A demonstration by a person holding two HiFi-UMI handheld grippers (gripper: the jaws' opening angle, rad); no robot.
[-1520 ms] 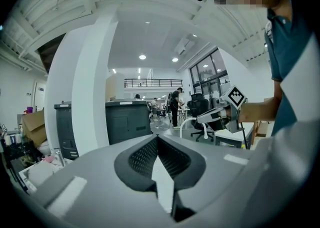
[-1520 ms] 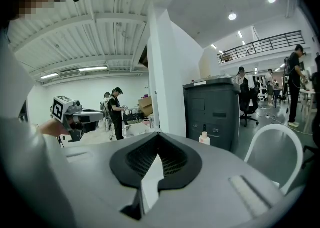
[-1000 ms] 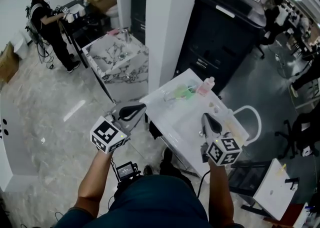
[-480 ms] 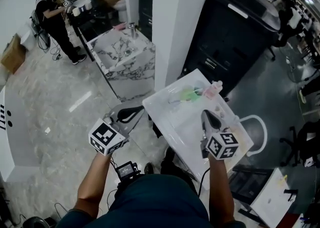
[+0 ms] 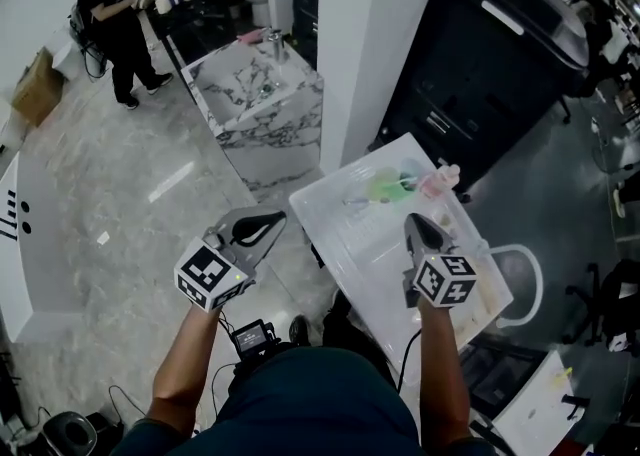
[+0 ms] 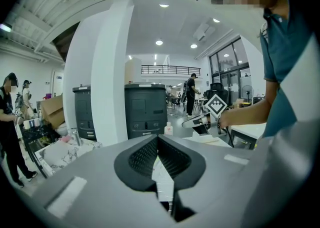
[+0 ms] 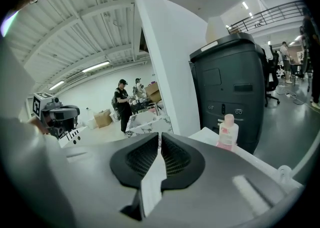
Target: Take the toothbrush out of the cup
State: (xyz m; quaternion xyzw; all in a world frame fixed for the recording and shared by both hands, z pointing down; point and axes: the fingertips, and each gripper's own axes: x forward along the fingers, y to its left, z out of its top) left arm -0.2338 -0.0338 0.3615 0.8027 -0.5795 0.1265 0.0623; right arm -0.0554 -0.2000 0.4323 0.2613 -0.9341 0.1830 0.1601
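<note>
The white rectangular tabletop (image 5: 350, 244) stands on a glossy grey marble-patterned floor (image 5: 120, 204). Its far corner is near a broad white square pillar (image 5: 375, 34) and a tall black boxy machine (image 5: 490, 64) (a big office printer, by its look). Past the pillar is a white-and-grey veined marble counter (image 5: 245, 114) with a small metal tap. Further off, a person in black clothes (image 5: 112, 19) stands at a cluttered dark bench, and a brown cardboard box (image 5: 38, 89) sits on the floor nearby. A white round-backed chair (image 5: 535, 279) stands at the tabletop's right side.

The pale green translucent cup (image 5: 385, 184) is near the tabletop's far edge, just beside a small pink bottle with a paler cap (image 5: 440, 181). At this size the toothbrush cannot be told apart from the cup's green blur.

The left claw (image 5: 277, 218) hangs just beside the tabletop's left edge. It is clenched, its ribbed black pads meeting at the tips with nothing between them. The right claw (image 5: 414, 221) is over the middle of the tabletop, well short of the cup (also clenched, also empty).

Each claw carries a cube of black-and-white square markers. The pink bottle has a printed label, but it is too small to read even in the right gripper view.
</note>
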